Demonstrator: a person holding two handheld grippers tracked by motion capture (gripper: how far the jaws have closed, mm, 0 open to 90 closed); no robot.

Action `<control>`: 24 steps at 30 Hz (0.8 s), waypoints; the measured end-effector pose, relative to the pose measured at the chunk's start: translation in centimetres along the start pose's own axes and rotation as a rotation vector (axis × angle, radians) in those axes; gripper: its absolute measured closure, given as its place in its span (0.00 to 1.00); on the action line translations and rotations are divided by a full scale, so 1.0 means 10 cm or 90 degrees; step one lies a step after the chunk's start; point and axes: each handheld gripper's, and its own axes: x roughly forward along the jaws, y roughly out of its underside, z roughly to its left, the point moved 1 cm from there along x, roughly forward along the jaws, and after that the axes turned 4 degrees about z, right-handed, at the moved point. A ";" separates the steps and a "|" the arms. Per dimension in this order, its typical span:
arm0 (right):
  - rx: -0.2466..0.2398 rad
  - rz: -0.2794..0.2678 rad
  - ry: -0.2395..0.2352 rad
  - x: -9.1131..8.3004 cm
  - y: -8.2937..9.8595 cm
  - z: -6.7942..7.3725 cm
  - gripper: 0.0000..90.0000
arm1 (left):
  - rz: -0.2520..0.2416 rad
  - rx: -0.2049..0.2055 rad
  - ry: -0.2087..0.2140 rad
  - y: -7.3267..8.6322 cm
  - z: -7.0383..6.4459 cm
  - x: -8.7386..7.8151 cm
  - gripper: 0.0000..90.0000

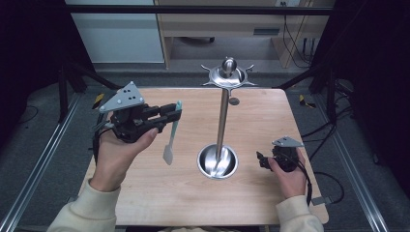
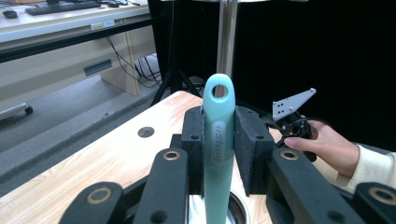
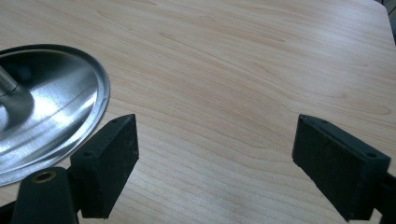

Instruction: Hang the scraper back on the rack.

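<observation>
Spatula (image 1: 172, 133) in teal, with a pale blade, hangs clamped in our left gripper (image 1: 164, 113) above the desk (image 1: 145, 193), left of the steel stand (image 1: 222, 121). In the left gripper view the jaws press on the handle (image 2: 218, 140) just below its hanging hole (image 2: 220, 90), and the blade points down.

We judge it light, with a stiff handle and probably a soft, bendy blade. The coating looks smooth and could slip or swivel in a loose pinch. The upper handle, where we hold it, seems the sound place, since it leaves the hole free for a hook (image 1: 207, 69) on the stand's top ring.

Raised lettering runs down the handle, too blurred for us to read. No other writing can be made out.

Our right gripper (image 1: 263, 161) rests low by the stand's dished base (image 1: 217, 162), its jaws spread wide over bare wood and holding nothing.
</observation>
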 end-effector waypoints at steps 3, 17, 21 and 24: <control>-0.003 -0.001 -0.001 0.00 0.00 0.00 0.17 | -0.004 -0.003 0.005 -0.01 0.01 -0.01 0.83; -0.009 0.001 -0.004 0.01 0.00 0.01 0.17 | -0.012 0.001 0.016 -0.13 0.03 0.00 0.83; -0.010 0.001 -0.003 0.01 0.00 0.01 0.17 | -0.015 0.005 0.017 -0.16 0.01 0.00 0.83; -0.008 0.003 -0.003 0.01 0.00 0.02 0.17 | -0.013 0.006 0.016 -0.19 0.02 0.01 0.83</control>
